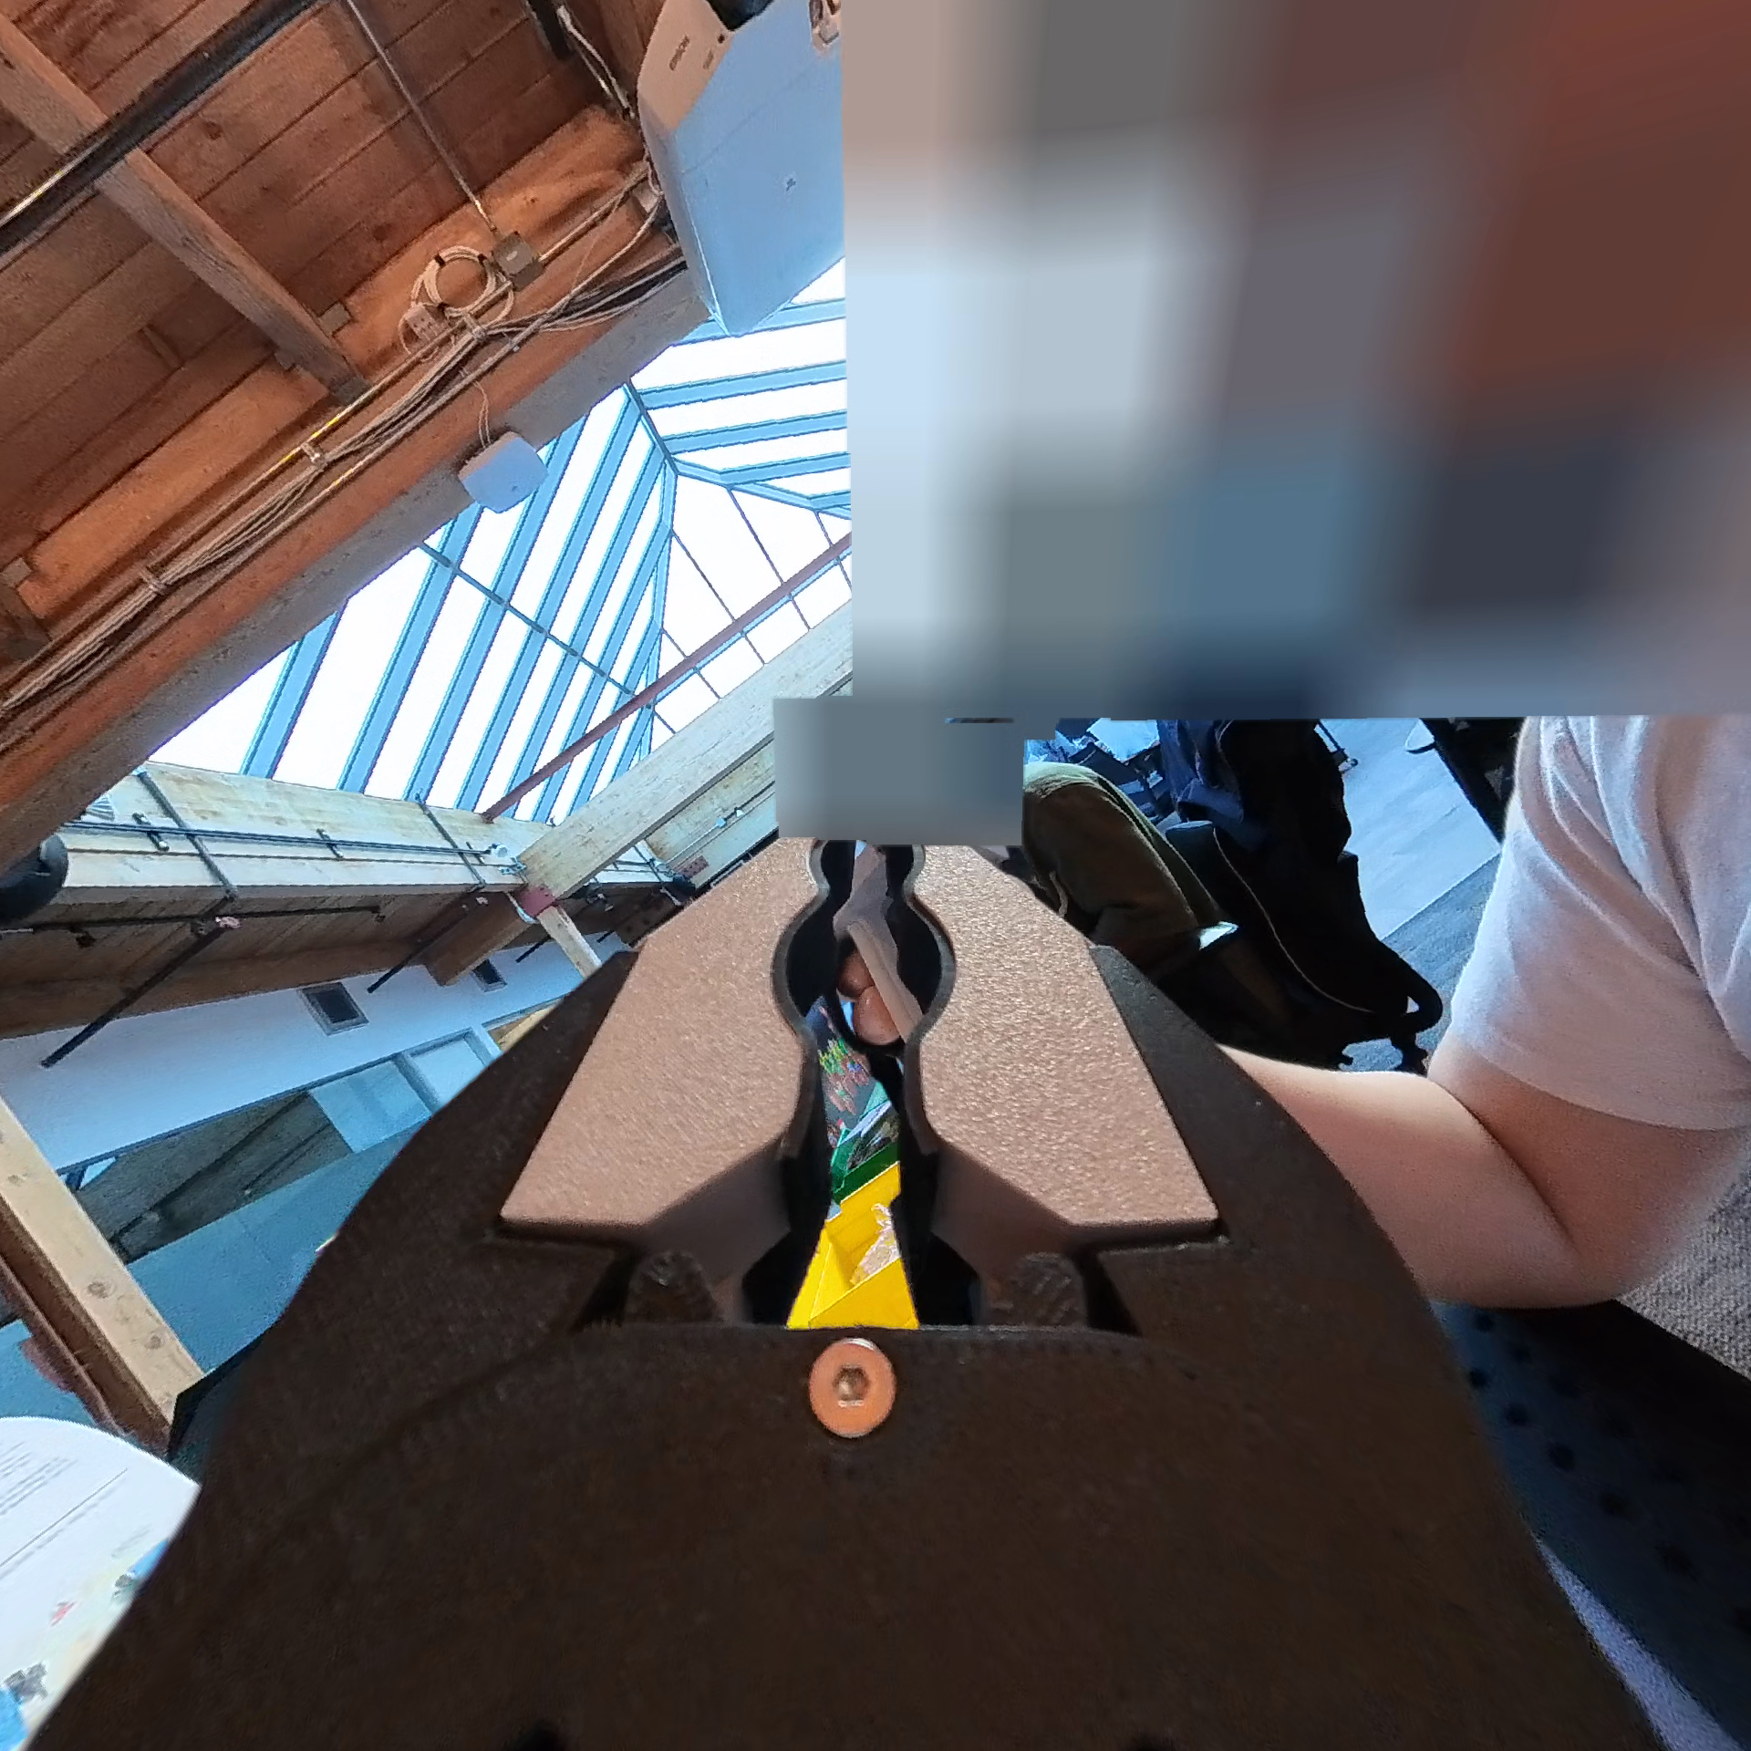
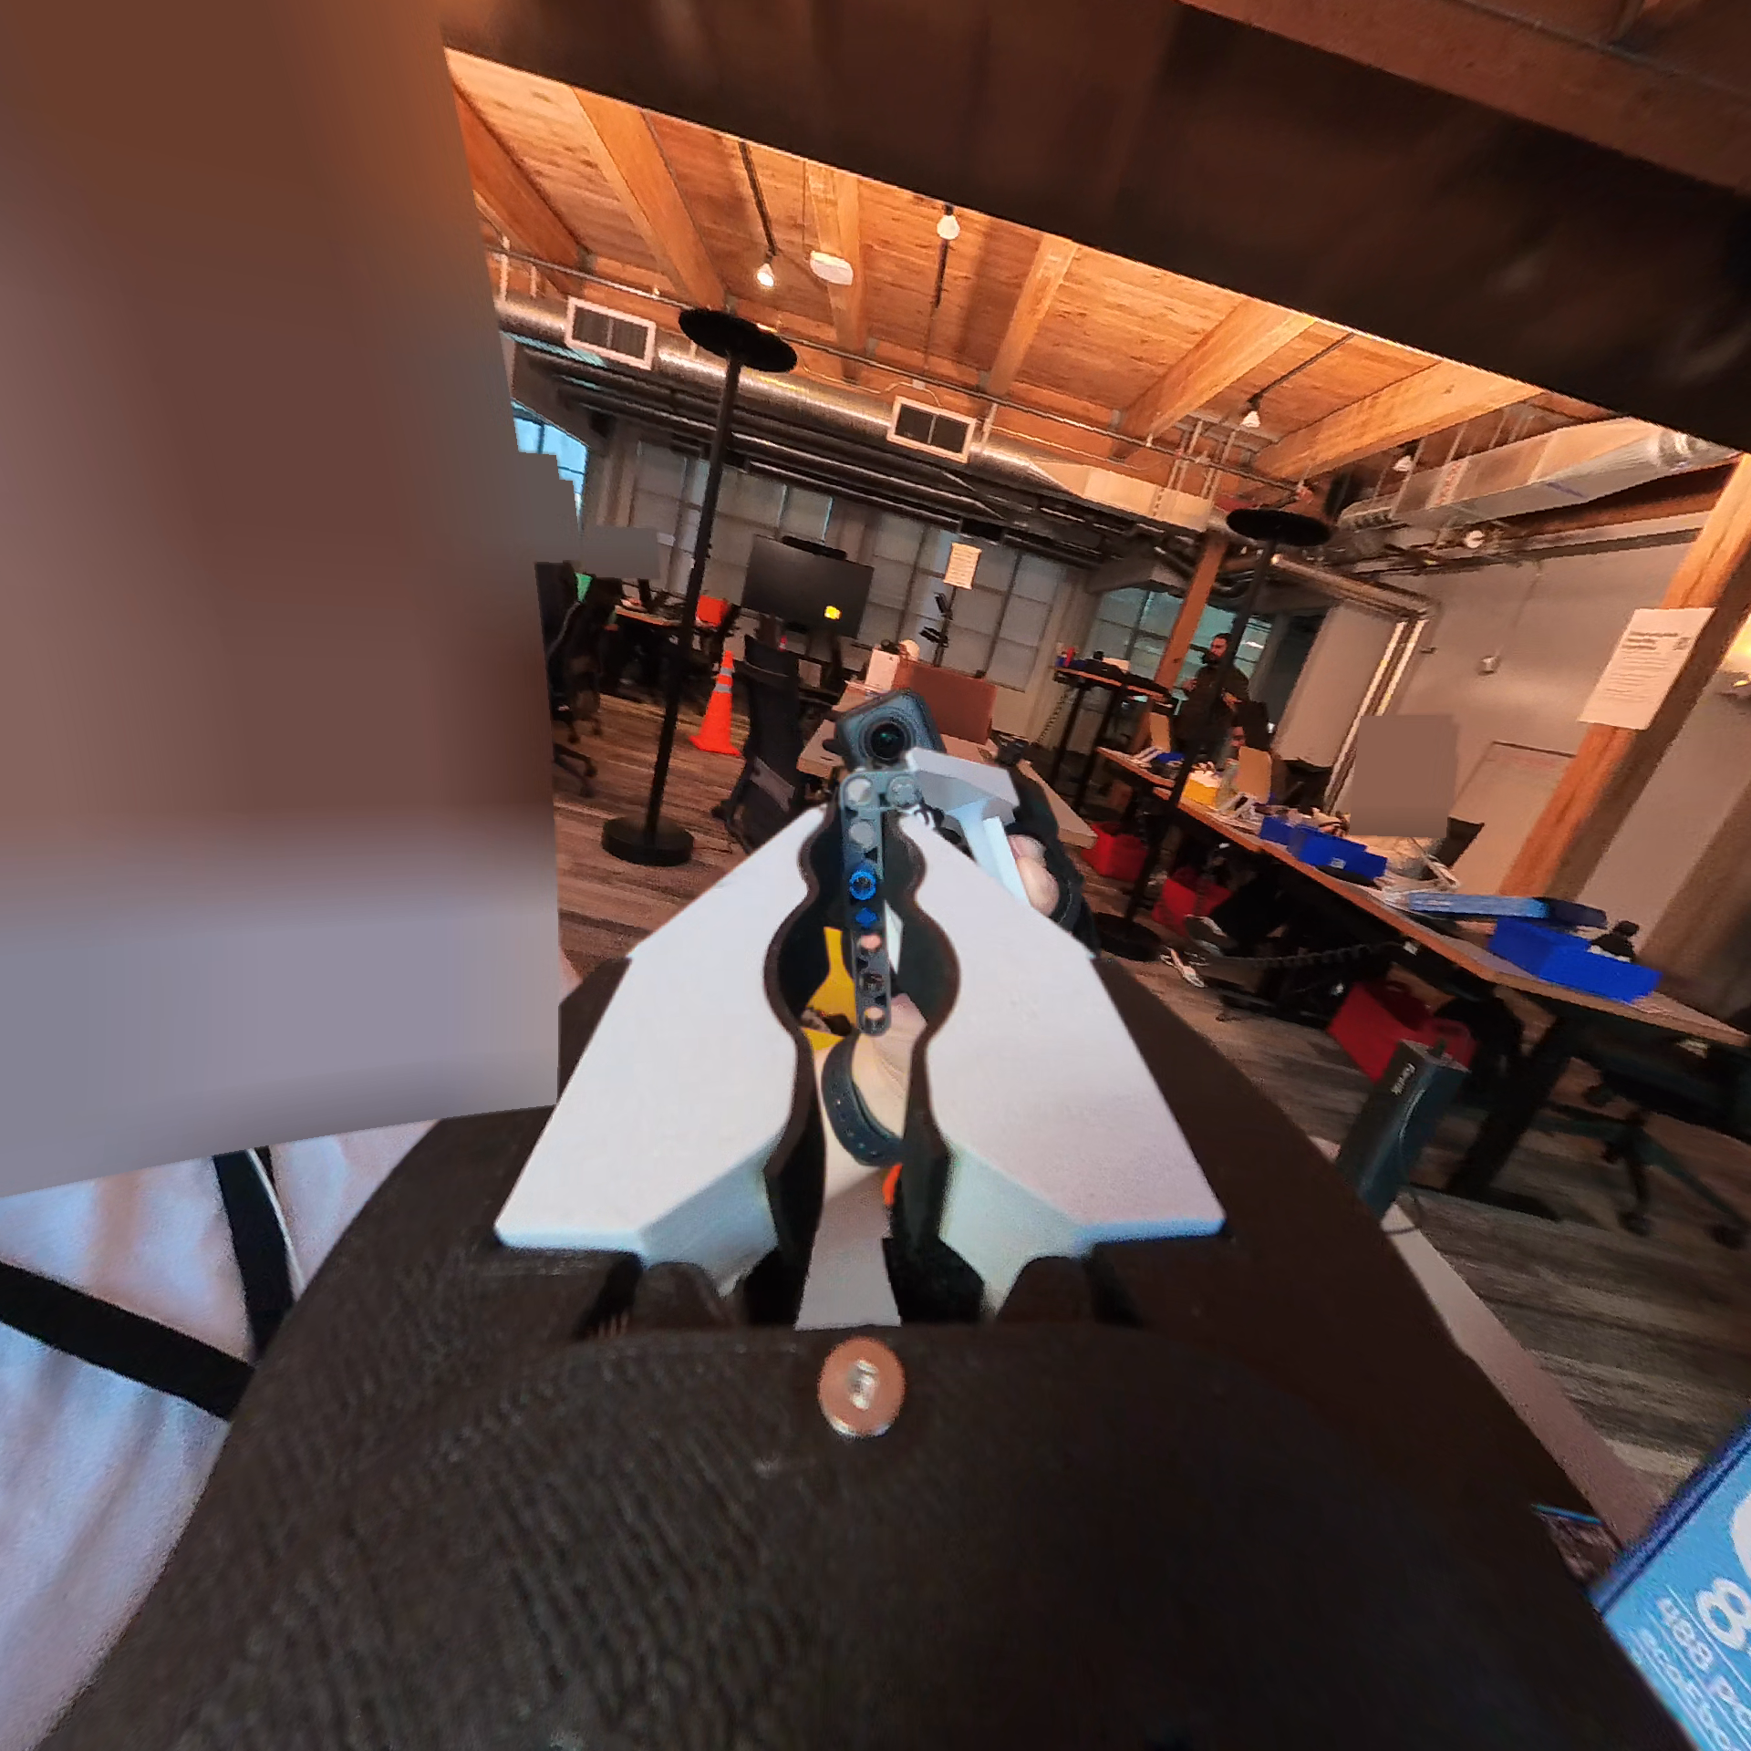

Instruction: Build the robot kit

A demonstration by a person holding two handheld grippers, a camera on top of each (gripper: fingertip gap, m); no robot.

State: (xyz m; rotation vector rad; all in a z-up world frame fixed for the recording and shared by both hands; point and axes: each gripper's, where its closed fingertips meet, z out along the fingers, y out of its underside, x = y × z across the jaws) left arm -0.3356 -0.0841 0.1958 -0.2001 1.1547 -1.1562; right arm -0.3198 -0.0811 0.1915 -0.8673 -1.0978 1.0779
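Two grippers raised, one grey holed beam between the right jaws

The right gripper, nearest the lens, has its jaws closed on one grey holed beam standing upright between them. The left gripper has its jaws nearly together with nothing between them; beyond the gap lies one yellow bin.

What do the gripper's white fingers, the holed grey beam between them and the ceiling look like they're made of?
Fingers: likely 3D-printed plastic, matte and grainy. Grey beam: looks like smooth moulded plastic, a toy-building piece with round holes and blue pins. Ceiling: bare wood, with visible grain, planks and beams.
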